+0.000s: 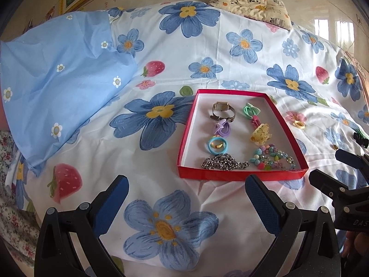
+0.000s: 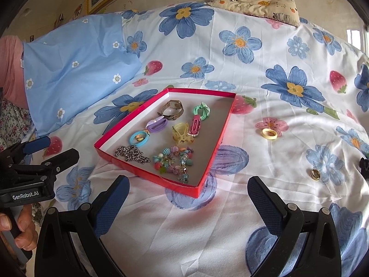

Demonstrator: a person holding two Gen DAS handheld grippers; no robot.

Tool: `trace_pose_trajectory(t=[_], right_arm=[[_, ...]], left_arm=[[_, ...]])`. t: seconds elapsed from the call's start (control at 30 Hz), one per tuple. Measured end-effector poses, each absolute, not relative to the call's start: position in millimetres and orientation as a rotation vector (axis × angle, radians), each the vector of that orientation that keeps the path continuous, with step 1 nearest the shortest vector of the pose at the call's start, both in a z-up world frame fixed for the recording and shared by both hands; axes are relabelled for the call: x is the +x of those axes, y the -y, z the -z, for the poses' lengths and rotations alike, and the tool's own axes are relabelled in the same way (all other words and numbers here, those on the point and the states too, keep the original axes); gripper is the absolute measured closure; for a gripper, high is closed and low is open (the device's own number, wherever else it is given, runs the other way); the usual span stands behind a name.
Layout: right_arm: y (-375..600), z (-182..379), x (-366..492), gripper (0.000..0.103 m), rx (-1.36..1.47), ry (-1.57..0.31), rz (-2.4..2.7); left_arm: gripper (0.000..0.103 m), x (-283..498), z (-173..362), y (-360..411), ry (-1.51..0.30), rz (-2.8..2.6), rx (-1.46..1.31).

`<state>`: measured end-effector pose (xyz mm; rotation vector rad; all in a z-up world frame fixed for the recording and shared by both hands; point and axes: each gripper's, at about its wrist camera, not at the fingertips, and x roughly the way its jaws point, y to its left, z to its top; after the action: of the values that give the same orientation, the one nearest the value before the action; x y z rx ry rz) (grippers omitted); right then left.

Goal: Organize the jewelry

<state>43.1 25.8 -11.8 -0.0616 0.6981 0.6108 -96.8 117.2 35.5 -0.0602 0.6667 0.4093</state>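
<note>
Red box point(image 2: 224, 124) is sitting at 12 o'clock, holding watch point(image 2: 171, 109), silver chain point(image 2: 132, 154), bead bracelet point(image 2: 176, 162), clips; cream ring point(image 2: 269, 134) and gold ring point(image 2: 315, 174) are lying outside at 2 o'clock; black item at the right edge is cut off; left gripper point(image 1: 186, 198) and right gripper point(image 2: 188, 199) are both gaping wide, empty

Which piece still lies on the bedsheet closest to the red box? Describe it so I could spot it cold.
Find the red box on the flowered bedsheet. To its right, outside the box, a pale yellow ring rests beside a pink printed flower. Unlike the small gold ring nearer the right tool, it is wider, matte and cream-coloured.
</note>
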Motion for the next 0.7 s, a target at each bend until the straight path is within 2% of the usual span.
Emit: trace_pose_trajectory(t=[0.7], right_arm=[[-31.6,15.2,43.8,0.0,-0.072,-0.703,-0.621]], left_arm=[[0.001,-99.0,-35.9,-117.6,-0.66,-0.392,-0.064]])
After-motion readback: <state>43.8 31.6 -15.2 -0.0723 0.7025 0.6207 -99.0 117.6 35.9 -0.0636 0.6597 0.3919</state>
